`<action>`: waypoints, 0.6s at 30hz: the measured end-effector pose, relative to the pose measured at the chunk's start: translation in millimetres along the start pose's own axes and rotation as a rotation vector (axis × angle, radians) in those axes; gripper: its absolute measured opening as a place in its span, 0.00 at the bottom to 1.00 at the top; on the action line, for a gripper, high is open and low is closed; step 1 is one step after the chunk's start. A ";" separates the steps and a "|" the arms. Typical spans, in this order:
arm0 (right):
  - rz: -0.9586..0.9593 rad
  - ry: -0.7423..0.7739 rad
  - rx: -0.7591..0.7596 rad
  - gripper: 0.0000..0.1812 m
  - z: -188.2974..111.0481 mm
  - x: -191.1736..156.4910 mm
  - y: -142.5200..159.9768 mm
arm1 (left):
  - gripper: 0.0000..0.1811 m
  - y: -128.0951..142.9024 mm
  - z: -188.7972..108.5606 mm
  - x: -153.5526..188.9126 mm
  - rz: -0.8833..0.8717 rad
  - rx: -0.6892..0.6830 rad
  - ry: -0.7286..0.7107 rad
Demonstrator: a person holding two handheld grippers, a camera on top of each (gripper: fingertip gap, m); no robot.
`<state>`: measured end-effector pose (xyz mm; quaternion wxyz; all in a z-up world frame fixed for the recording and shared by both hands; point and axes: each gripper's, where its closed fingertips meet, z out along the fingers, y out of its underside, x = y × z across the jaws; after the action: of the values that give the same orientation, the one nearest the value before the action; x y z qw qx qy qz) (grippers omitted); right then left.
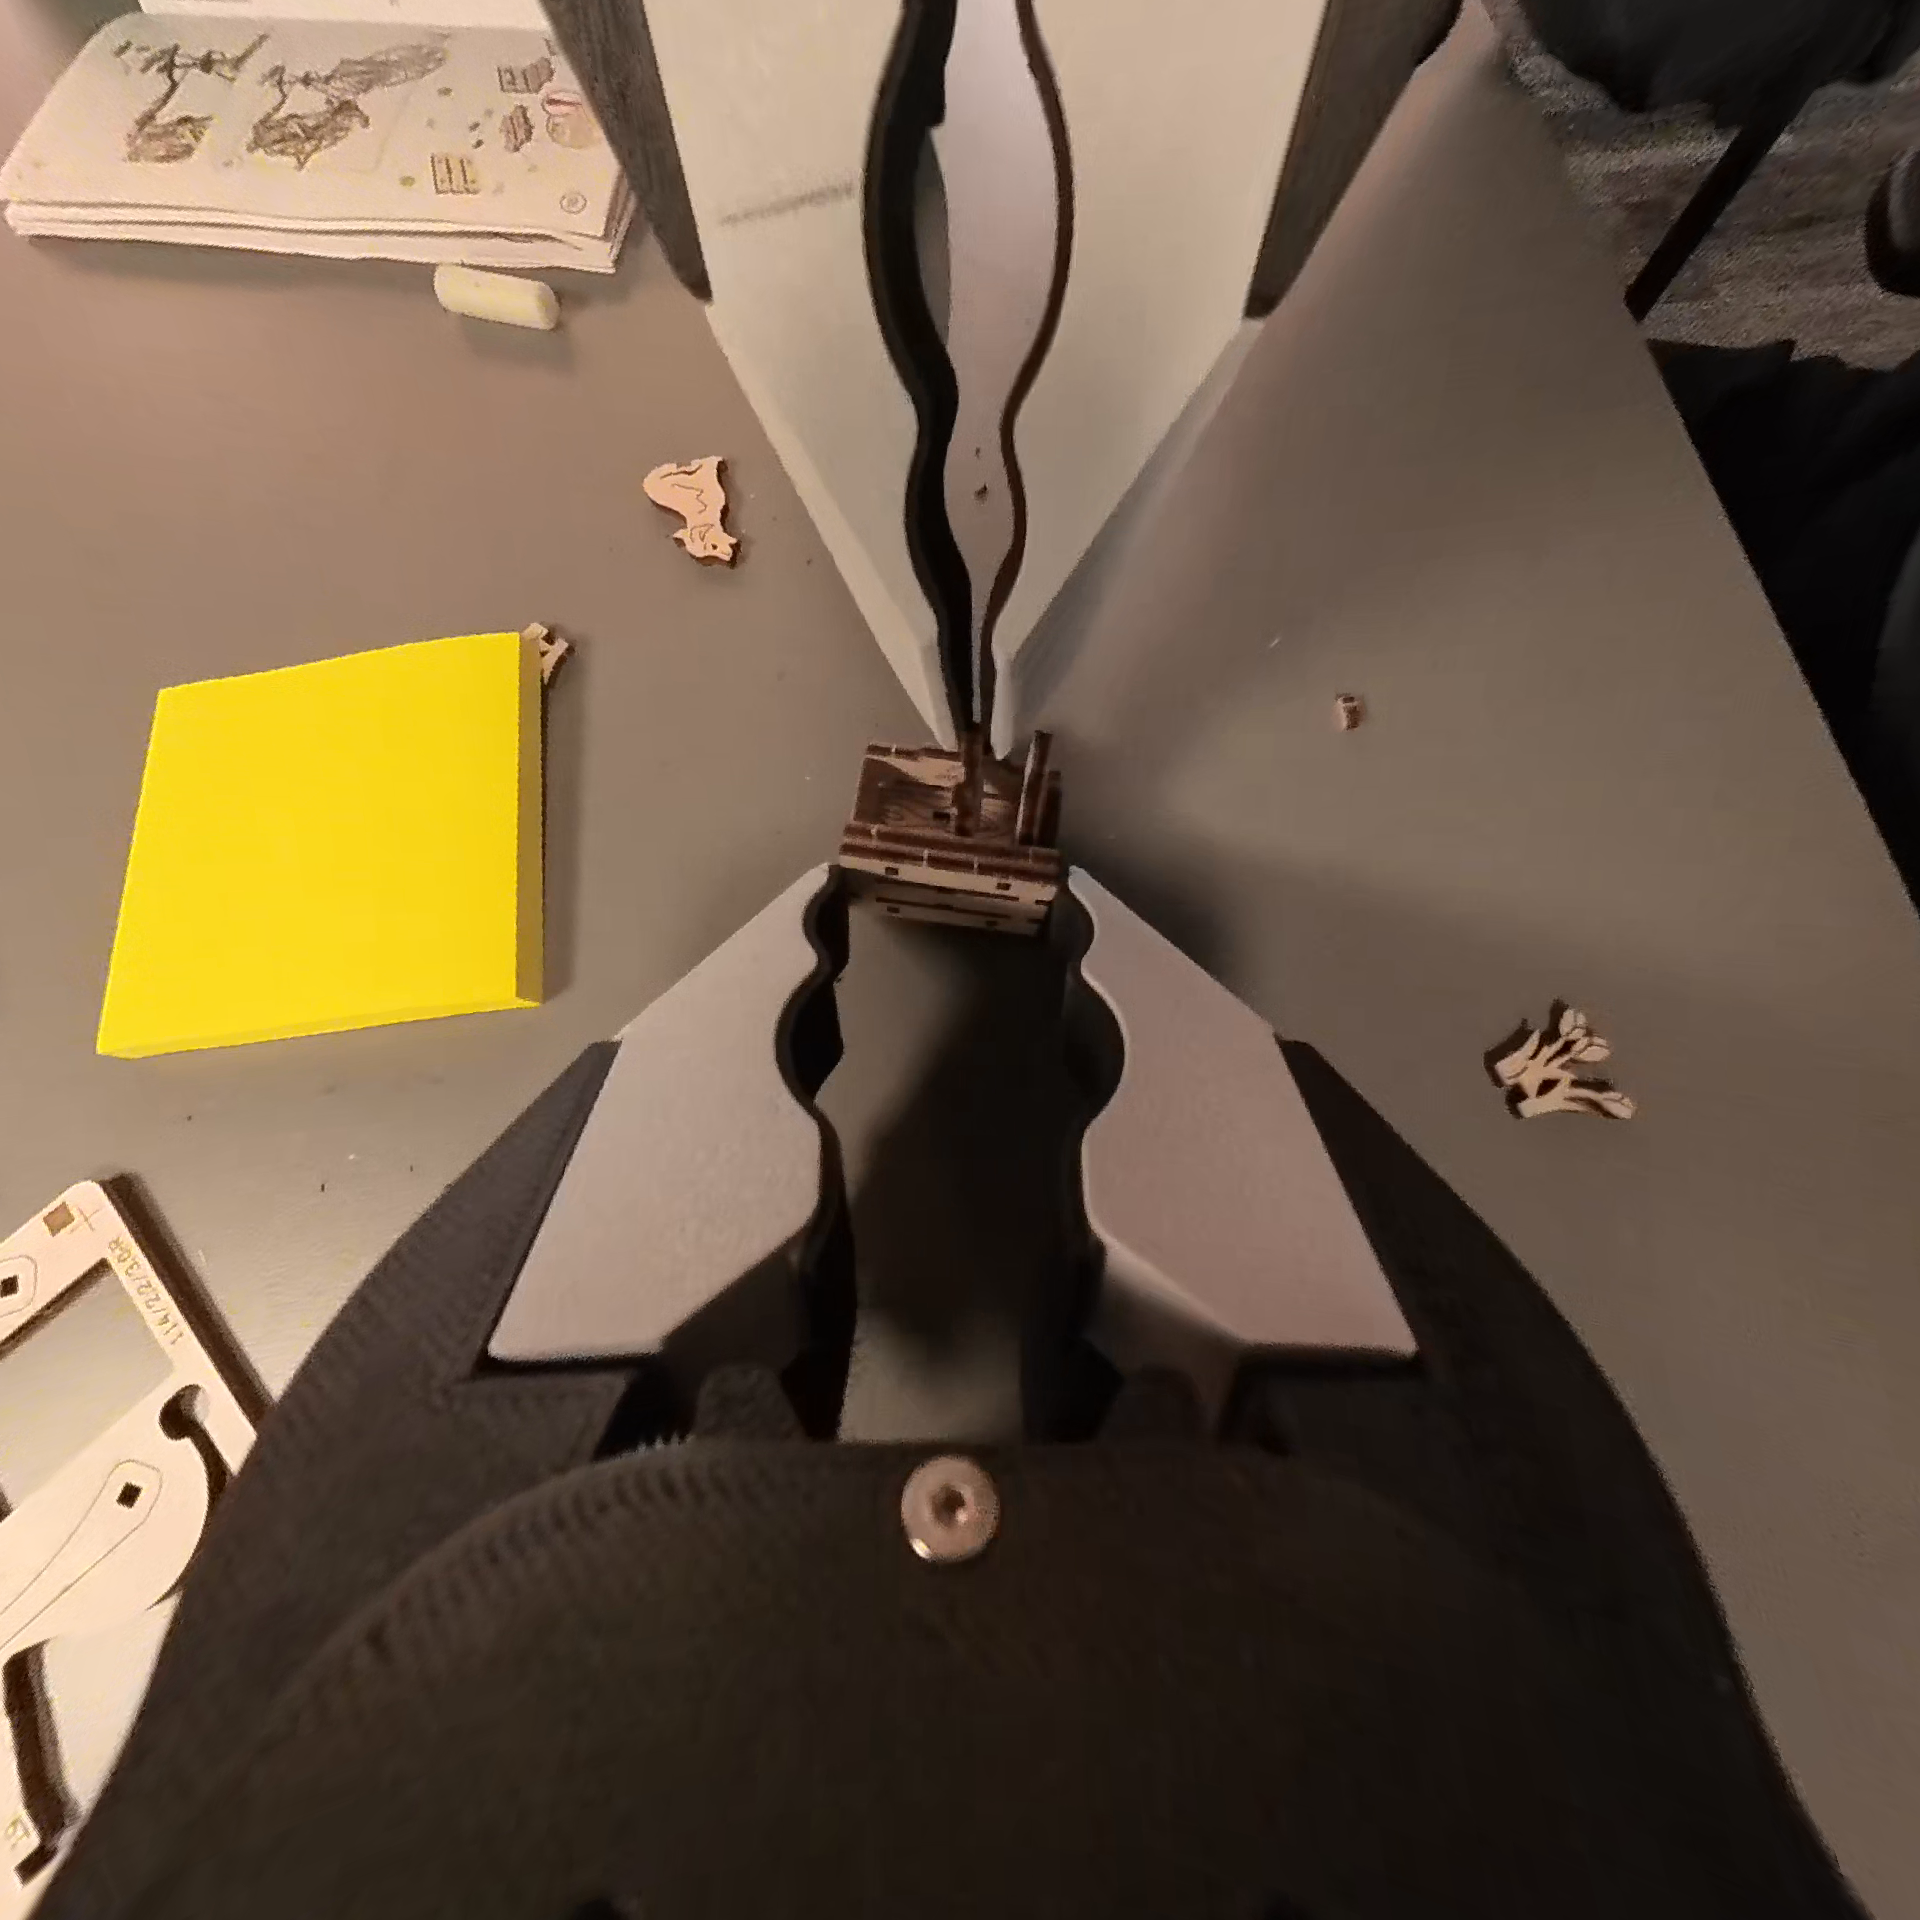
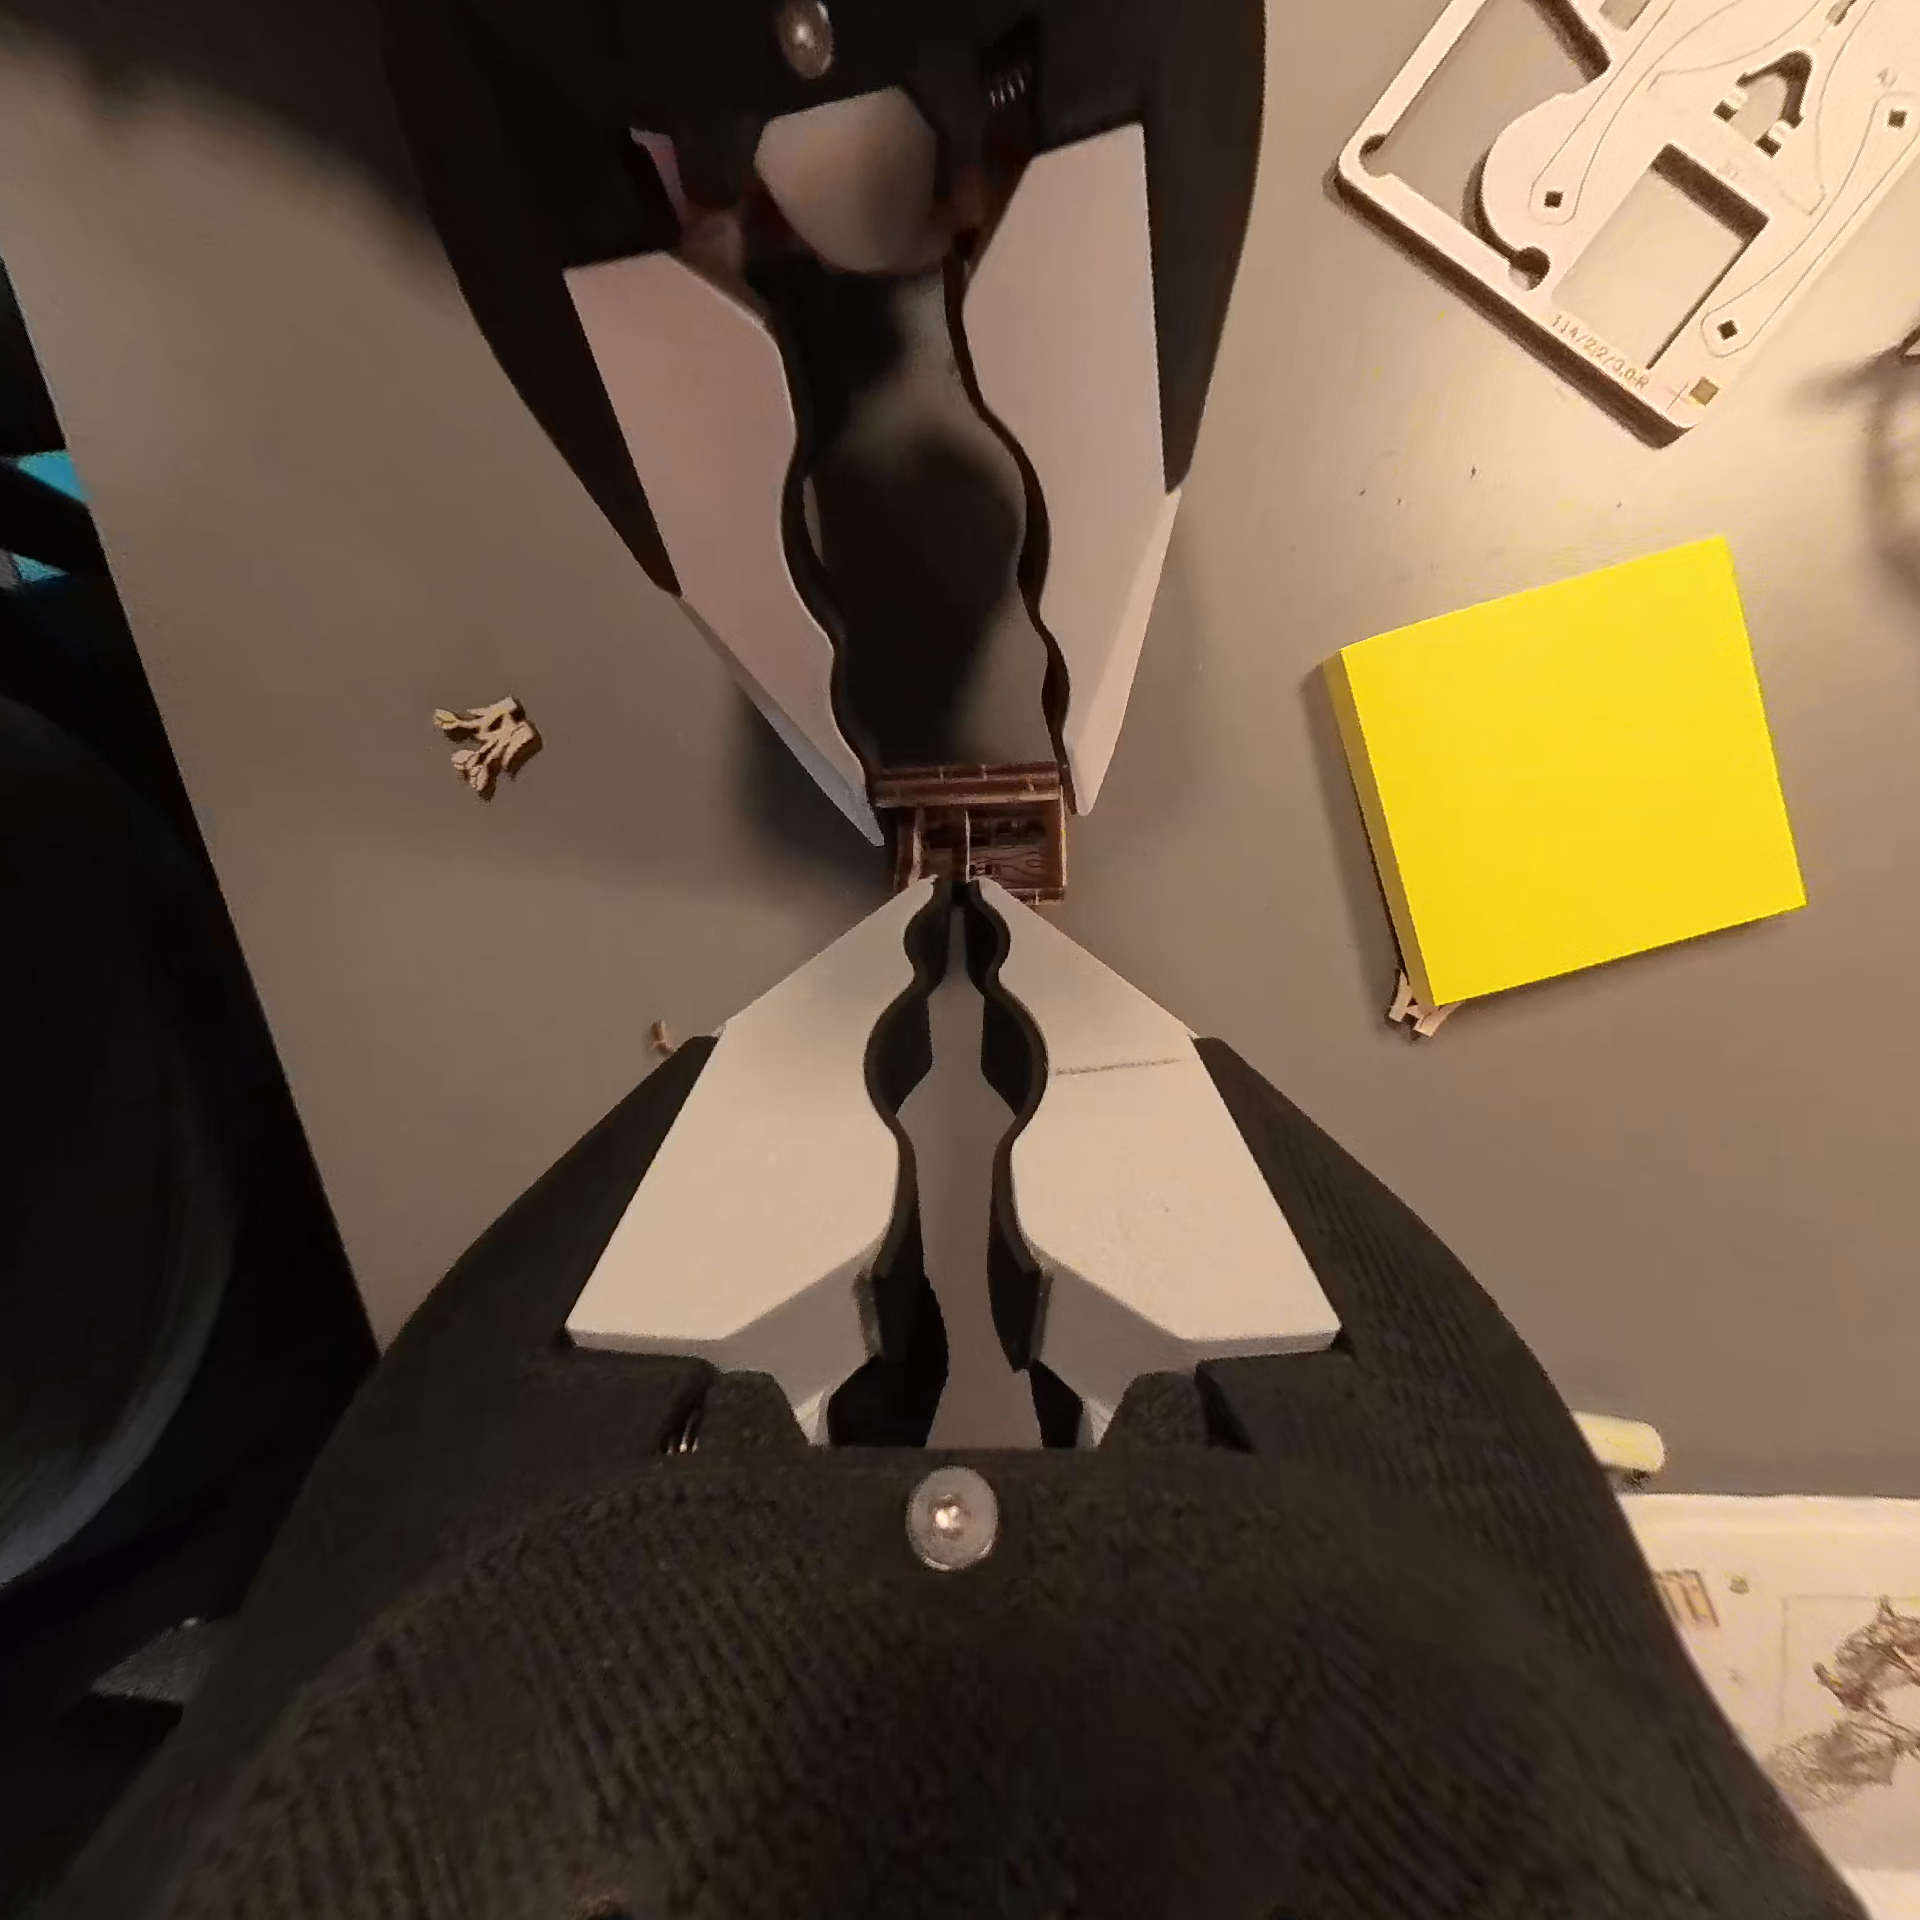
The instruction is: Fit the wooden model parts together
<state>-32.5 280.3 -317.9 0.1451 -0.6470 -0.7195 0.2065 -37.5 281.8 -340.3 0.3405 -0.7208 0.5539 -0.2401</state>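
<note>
Left gripper (image 1: 951, 883) is clamping the small wooden box assembly (image 1: 951, 862) between its fingertips, holding it over the grey table (image 1: 312, 488). Fingers are standing apart by the width of the box, one on each side wall.

Right gripper (image 2: 951, 883) is meeting it head-on from the opposite side. Its fingers are nearly together, pinching a thin dark wooden peg (image 1: 971, 790) that is standing in the open top of the box. A second short post (image 1: 1037, 774) is standing upright at the box's edge.

Lying loose on the table beside the grippers: a branch-shaped wooden cutout (image 1: 1558, 1065) and a tiny wooden bit (image 1: 1348, 710) on one side; on the other, a yellow sticky-note pad (image 1: 332, 842) with a small wooden piece (image 1: 548, 649) touching its corner, and an animal-shaped cutout (image 1: 691, 509).

Farther out, a punched plywood sheet (image 2: 1662, 197) is lying flat. An instruction booklet (image 1: 312, 135) is resting at the far edge, a pale eraser-like block (image 1: 497, 299) just beside it.
</note>
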 end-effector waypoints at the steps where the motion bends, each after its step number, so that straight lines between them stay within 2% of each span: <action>1: -0.005 -0.007 -0.014 0.00 0.1 -1.1 0.0 | 0.21 0.1 0.1 0.0 0.000 -0.002 -0.002; 7: -0.015 -0.011 -0.067 0.00 3.8 -1.4 1.1 | 0.21 0.3 0.1 0.3 0.004 -0.008 -0.009; 18: -0.007 -0.029 -0.058 0.00 4.1 -2.3 0.8 | 0.21 0.7 0.3 0.3 0.011 -0.016 -0.016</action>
<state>-33.5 277.5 -321.7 0.1167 -0.6454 -0.7295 0.1943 -37.7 281.4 -341.0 0.3405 -0.7225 0.5569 -0.2278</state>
